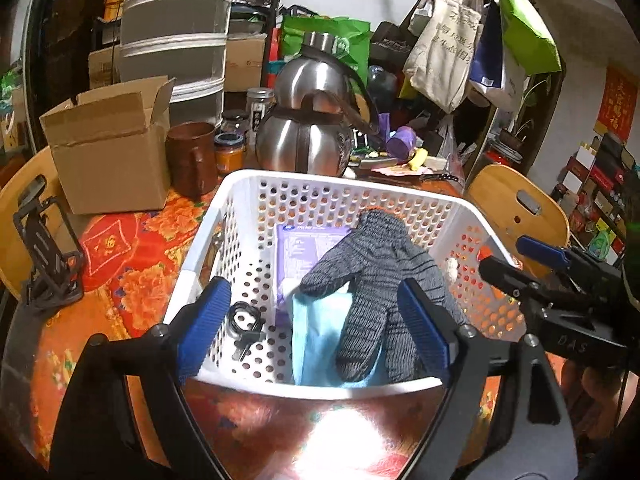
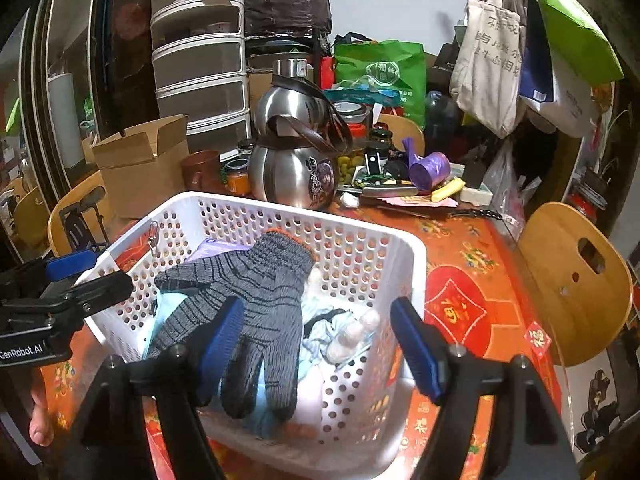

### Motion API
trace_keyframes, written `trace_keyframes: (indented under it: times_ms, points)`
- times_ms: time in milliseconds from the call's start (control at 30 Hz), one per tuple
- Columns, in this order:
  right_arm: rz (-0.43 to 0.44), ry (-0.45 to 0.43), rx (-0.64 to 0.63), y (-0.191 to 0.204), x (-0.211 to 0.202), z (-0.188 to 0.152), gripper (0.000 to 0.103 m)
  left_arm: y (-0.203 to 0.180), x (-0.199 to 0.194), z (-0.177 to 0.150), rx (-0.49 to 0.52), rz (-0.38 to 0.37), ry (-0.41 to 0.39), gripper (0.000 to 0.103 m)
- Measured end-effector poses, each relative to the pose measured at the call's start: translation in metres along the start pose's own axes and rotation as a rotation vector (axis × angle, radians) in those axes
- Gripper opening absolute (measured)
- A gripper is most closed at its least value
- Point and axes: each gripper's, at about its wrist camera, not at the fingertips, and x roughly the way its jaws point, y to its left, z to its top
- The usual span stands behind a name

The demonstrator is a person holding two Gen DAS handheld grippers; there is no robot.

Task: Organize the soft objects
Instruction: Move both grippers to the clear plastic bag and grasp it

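A white perforated basket stands on the table. A grey knit glove lies inside it, on top of a light blue cloth and a purple packet. A black clip lies on the basket floor. In the right wrist view, pale cloth and small white bottles lie beside the glove. My left gripper is open and empty over the basket's near rim. My right gripper is open and empty above the basket, its left finger over the glove.
A steel gourd-shaped kettle, a brown mug, jars and an open cardboard box stand behind the basket. Wooden chairs flank the red floral tablecloth. Tote bags hang at the back right.
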Motion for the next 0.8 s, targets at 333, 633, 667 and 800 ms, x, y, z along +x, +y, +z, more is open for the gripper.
trace_keyframes:
  times_ms: [333,633,667,800]
  points:
    - [-0.044,-0.052,0.070,-0.004,-0.084,-0.095,0.086,0.027,-0.073,-0.083,0.030,0.054,-0.012,0.094]
    - [-0.009,0.050,0.132,0.025,-0.102,-0.228,0.086,0.047,-0.063,-0.174,0.016,0.026,0.145,0.094]
    - [-0.005,0.053,0.126,0.030,-0.102,-0.231,0.086,0.045,-0.060,-0.179,0.026,0.028,0.156,0.094]
    - [0.022,0.064,0.104,0.043,-0.101,-0.247,0.080,0.040,-0.052,-0.191,0.048,0.028,0.186,0.094]
